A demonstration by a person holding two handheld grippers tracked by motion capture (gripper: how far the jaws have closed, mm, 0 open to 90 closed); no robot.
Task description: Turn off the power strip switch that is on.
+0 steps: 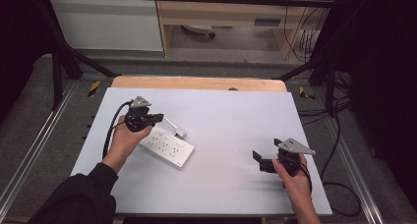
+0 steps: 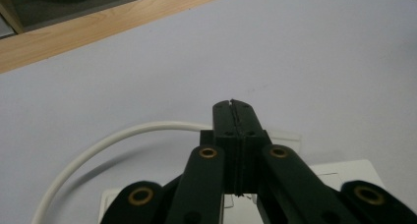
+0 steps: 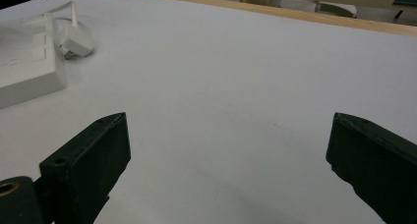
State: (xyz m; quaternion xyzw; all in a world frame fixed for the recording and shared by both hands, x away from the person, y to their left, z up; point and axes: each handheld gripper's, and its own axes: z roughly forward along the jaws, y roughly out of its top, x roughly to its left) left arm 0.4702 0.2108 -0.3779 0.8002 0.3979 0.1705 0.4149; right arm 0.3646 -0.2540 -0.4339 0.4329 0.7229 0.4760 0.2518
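1. So the work here is all around the power strip [image 1: 166,147], a white one lying flat on the left half of the table [image 1: 231,121], angled a bit. Its white cord [image 2: 105,145] loops off the far end and the plug [image 1: 180,132] lies on the table just beside the strip's far corner.

2. Left gripper [image 1: 156,118] sits right over the far end of the strip. In the left gripper view the jaws are pressed flat together, with nothing visible between them. The cord curves past on one side, not pinched as far as I can tell.

3. Right gripper [image 1: 256,156] is parked well apart on the right side of the table, jaws spread wide, holding nothing. In its own view the strip [image 3: 27,71] and plug [image 3: 74,41] sit way off at the far left.

4. My guess at the step in hand: getting hold of the plug or cord end. If so, the left jaws need to spread before going down, since together they would just shove the plug along the table.

5. To do it well, I'd come at the plug body, not the cord. The cord is round and springy and will likely roll out of a pinch.

6. The strip is light and the table looks slick, so tugging the cord could drag it. Bringing the right gripper over to pin the strip seems smart.
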